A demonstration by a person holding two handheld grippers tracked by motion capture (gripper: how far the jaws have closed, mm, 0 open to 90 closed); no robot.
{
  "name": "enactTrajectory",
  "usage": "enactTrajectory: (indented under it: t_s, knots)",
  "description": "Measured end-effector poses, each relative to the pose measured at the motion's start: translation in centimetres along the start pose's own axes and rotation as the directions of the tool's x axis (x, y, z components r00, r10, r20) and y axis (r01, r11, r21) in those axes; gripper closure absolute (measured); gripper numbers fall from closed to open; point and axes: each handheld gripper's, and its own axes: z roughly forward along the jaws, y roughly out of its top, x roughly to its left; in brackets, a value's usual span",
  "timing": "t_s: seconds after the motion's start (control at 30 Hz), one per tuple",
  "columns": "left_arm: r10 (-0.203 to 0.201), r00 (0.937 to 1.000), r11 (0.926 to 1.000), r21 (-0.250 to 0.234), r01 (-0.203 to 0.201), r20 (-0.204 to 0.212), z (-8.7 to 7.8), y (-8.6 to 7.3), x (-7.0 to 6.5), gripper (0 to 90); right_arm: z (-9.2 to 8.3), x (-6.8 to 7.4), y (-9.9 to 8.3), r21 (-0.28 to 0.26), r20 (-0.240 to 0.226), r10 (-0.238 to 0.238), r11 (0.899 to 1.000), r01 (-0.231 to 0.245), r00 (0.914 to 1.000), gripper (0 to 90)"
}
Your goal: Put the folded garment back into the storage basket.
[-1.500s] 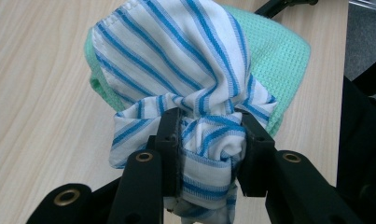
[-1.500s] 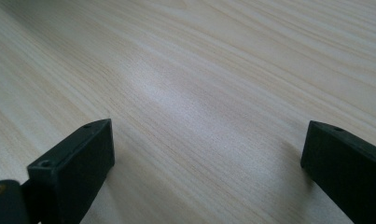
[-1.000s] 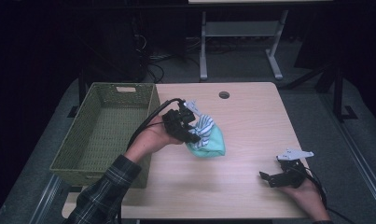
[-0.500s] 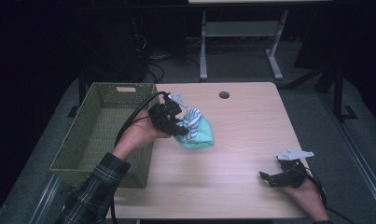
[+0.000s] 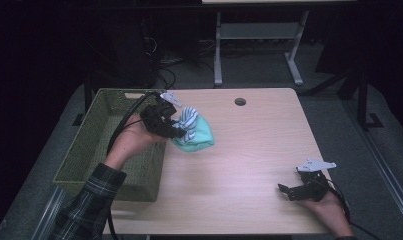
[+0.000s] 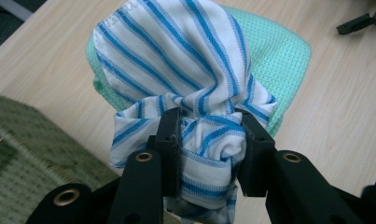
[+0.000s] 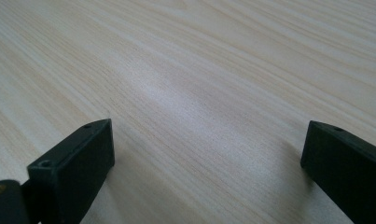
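Observation:
My left gripper (image 5: 179,130) is shut on a bunched white cloth with blue stripes (image 5: 189,120), held above the table just right of the basket's rim. In the left gripper view the two black jaws (image 6: 209,130) pinch the striped cloth (image 6: 176,56), and a mint-green waffle cloth (image 6: 288,56) hangs behind it in the same bundle. That green cloth (image 5: 201,137) droops under the striped one in the high view. My right gripper (image 5: 287,190) rests low at the table's near right, open with only bare wood between its jaws (image 7: 209,158).
An olive woven basket (image 5: 74,160) stands along the left side of the light wooden table (image 5: 259,150); its rim also shows in the left gripper view (image 6: 27,154). A round cable hole (image 5: 240,101) sits near the far edge. Table legs and cables stand beyond.
My left gripper has carried the cloth bundle leftward and slightly up, from the table's middle to the basket's right rim. The right gripper has stayed put.

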Motion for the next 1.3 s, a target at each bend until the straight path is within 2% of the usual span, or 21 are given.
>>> enactTrajectory:
  t_s: [0.17, 0.23, 0.33, 0.43, 0.5, 0.67, 0.73, 0.77, 0.8, 0.87, 0.9, 0.97, 1.0, 1.03, 1.17, 1.2, 1.3]
  knots:
    - [-0.032, 0.9991, 0.9995, -0.002, 0.032, -0.027, -0.8, -0.7, 0.8, 65.5, 0.0, 0.0, 0.0, 0.0, 0.0, 0.001, 1.0, -0.001, 1.0, 2.2]
    - [-0.057, 0.9973, 0.9983, 0.0, 0.057, -0.046, -1.3, -1.3, 1.5, 65.5, 0.0, 0.0, 0.0, 0.0, 0.0, 0.001, 1.0, -0.001, 1.0, 2.2]
    - [-0.071, 0.9957, 0.9975, -0.001, 0.071, -0.06, -1.7, -1.7, 1.9, 65.5, 0.0, 0.0, 0.0, 0.0, 0.0, 0.001, 1.0, -0.001, 1.0, 2.2]
    - [-0.101, 0.9918, 0.9949, -0.007, 0.1, -0.079, -2.5, -2.5, 2.6, 65.5, 0.0, 0.0, 0.0, 0.0, 0.0, 0.0, 1.0, 0.0, 1.0, 2.2]
    - [-0.103, 0.9913, 0.9947, -0.007, 0.102, -0.082, -2.6, -2.6, 2.8, 65.5, 0.0, 0.0, 0.0, 0.0, 0.001, 0.0, 1.0, 0.0, 1.0, 2.2]
    - [-0.15, 0.981, 0.9886, -0.007, 0.151, -0.122, -3.6, -3.9, 3.9, 65.4, 0.0, 0.0, 0.0, 0.0, 0.0, 0.001, 1.0, -0.001, 1.0, 2.2]
    - [-0.156, 0.9797, 0.9877, -0.007, 0.156, -0.126, -3.7, -4.1, 4.1, 65.4, 0.0, 0.0, 0.0, 0.0, 0.0, 0.001, 1.0, -0.001, 1.0, 2.2]
    - [-0.173, 0.975, 0.9848, -0.012, 0.174, -0.139, -4.1, -4.6, 4.4, 65.4, 0.0, 0.0, 0.0, 0.0, 0.0, 0.001, 1.0, -0.001, 1.0, 2.2]
    - [-0.177, 0.9733, 0.9841, -0.014, 0.177, -0.146, -4.2, -4.7, 4.6, 65.5, 0.0, 0.0, 0.0, 0.0, 0.0, 0.0, 1.0, 0.0, 1.0, 2.2]
    - [-0.201, 0.9658, 0.9793, -0.015, 0.202, -0.163, -4.6, -5.3, 5.0, 65.4, 0.0, 0.0, 0.0, 0.0, 0.0, 0.0, 1.0, 0.0, 1.0, 2.2]
    - [-0.201, 0.9658, 0.9793, -0.015, 0.202, -0.163, -4.6, -5.3, 5.0, 65.4, 0.0, 0.0, 0.0, 0.0, 0.0, 0.0, 1.0, 0.0, 1.0, 2.2]
    - [-0.224, 0.958, 0.9741, -0.014, 0.226, -0.179, -4.9, -6.0, 5.4, 65.4, 0.0, 0.0, 0.0, 0.0, 0.0, 0.001, 1.0, -0.001, 1.0, 2.2]
    - [-0.224, 0.958, 0.9741, -0.014, 0.226, -0.179, -4.9, -6.0, 5.4, 65.4, 0.0, 0.0, 0.0, -0.001, 0.001, -0.001, 1.0, 0.001, 1.0, 2.2]
    - [-0.24, 0.9525, 0.97, -0.01, 0.243, -0.187, -5.0, -6.5, 5.8, 65.4, 0.0, 0.0, 0.0, 0.0, 0.002, -0.001, 1.0, 0.001, 1.0, 2.2]
    - [-0.273, 0.9398, 0.9606, -0.007, 0.278, -0.205, -5.1, -7.8, 6.5, 65.4, 0.0, 0.0, 0.0, 0.0, 0.003, -0.001, 1.0, 0.001, 1.0, 2.2]
    - [-0.273, 0.9398, 0.9606, -0.007, 0.278, -0.205, -5.1, -7.8, 6.5, 65.4, 0.0, 0.0, 0.0, 0.0, 0.003, -0.001, 1.0, 0.001, 1.0, 2.2]
    - [-0.301, 0.9285, 0.9515, -0.004, 0.308, -0.217, -5.1, -9.0, 7.2, 65.4, 0.0, 0.0, 0.0, -0.002, 0.003, 0.0, 1.0, 0.0, 1.0, 2.2]
